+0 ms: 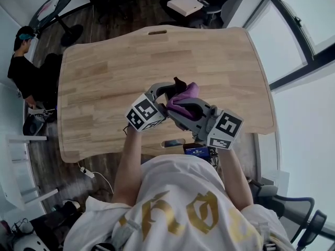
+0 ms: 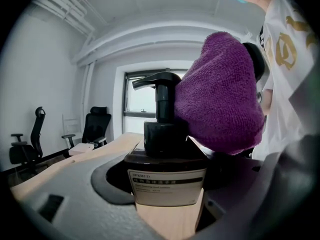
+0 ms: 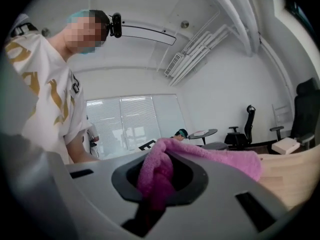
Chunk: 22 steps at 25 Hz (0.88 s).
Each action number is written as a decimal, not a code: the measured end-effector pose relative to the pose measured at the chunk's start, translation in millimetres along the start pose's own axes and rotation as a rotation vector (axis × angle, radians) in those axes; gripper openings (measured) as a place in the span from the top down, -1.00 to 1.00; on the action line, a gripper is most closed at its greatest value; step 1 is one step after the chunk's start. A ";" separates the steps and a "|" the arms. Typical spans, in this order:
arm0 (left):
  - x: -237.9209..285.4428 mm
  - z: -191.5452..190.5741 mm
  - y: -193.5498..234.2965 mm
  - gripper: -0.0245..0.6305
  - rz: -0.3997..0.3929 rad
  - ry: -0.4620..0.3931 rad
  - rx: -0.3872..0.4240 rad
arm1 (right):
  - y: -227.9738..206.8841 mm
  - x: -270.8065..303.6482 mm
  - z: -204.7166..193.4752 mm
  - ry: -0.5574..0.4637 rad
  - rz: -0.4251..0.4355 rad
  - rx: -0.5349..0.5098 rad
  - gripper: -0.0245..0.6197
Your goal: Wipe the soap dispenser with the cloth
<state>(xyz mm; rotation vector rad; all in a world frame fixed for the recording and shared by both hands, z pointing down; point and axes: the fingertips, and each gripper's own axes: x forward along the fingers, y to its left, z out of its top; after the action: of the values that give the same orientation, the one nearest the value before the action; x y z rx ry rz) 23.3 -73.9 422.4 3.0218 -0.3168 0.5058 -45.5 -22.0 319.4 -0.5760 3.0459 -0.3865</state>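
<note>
Light wooden desk (image 1: 104, 77) fills the middle of the head view, with dark floor round it and window glass down the right edge. Office chairs stand past the far edge. A seated person (image 1: 23, 61) is at the upper left of the frame, well apart from the work.

Both forearms reach forward from the white shirt at the bottom of the frame and converge in a V over the near middle of the desk. The left forearm (image 1: 131, 161) is bare and runs up and slightly right. The right forearm (image 1: 233, 166) runs up and left. Marker cubes face the head camera.

Left gripper (image 1: 166, 90): jaws clamped on the body of the soap dispenser (image 2: 167, 169), a dark bottle with a white label facing the camera. Its black pump (image 2: 159, 84) stands upright above the jaws, spout pointing to frame left. I cannot tell whether the bottle's base rests on the wood.

Right gripper (image 3: 157, 194): jaws clenched on a fold of the purple cloth (image 2: 220, 109). A bunched wad sticks out ahead of them and a flap trails off to the right in the right gripper view.

In the left gripper view the cloth wad presses against the right side of the pump neck and overhangs the bottle's shoulder.

A phone (image 1: 172, 143) lies at the near desk edge, just below the grippers.
</note>
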 end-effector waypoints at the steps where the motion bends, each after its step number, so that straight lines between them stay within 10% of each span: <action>1: 1.4 0.1 -0.7 -0.16 -0.005 0.000 0.000 | 0.8 0.5 0.0 -0.006 0.012 0.010 0.82; 22: 6.1 -5.2 2.8 -0.16 -0.008 -0.025 -0.040 | -11.6 11.0 -10.5 0.008 -0.101 0.058 0.82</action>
<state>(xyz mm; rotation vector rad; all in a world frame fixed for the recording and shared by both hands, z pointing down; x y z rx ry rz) 26.7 -77.3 429.3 2.9919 -0.3126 0.4558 -52.3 -34.0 332.7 -0.7292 3.0094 -0.4787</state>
